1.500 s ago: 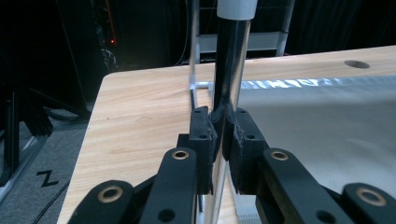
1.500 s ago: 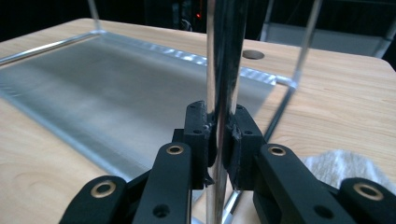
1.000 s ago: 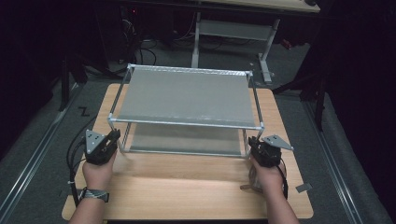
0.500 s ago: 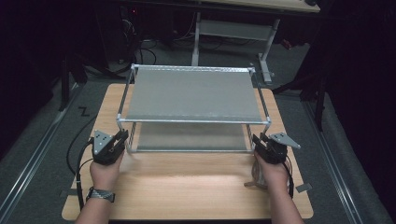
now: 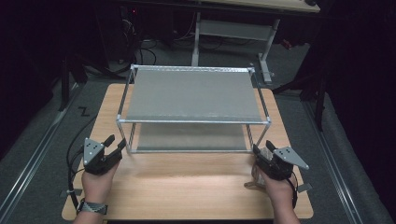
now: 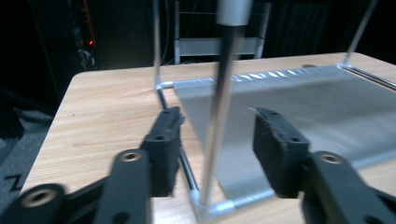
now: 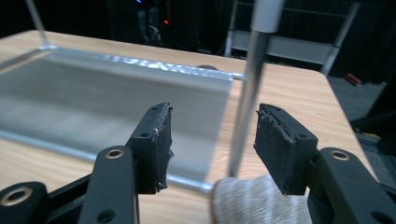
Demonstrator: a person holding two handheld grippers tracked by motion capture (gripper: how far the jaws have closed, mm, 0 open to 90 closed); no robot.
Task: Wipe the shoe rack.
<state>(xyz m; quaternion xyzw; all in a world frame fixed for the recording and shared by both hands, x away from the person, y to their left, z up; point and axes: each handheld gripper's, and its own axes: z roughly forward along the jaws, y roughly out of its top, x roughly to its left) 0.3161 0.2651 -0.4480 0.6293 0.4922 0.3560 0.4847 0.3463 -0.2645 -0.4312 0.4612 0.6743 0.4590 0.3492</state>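
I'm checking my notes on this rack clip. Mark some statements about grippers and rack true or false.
1. Both grippers are open. True: left gripper, right gripper.
2. The rack has two shelves. True.
3. The left gripper is clamped on a rack leg. False: the leg stands between open jaws.
4. The rack stands on the floor. False: it stands on the table.
5. A mug sits on the rack. False: both shelves are bare.

Both grippers, left gripper (image 5: 115, 144) and right gripper (image 5: 259, 150), are black, each topped by a grey three-cornered plate with small dark holes. Their jaws carry rough black pads (image 6: 167, 140) fixed by screws (brass-ringed holes lower down). A black cable (image 5: 71, 156) trails left; a patterned wristband (image 5: 92, 206) circles that wrist.
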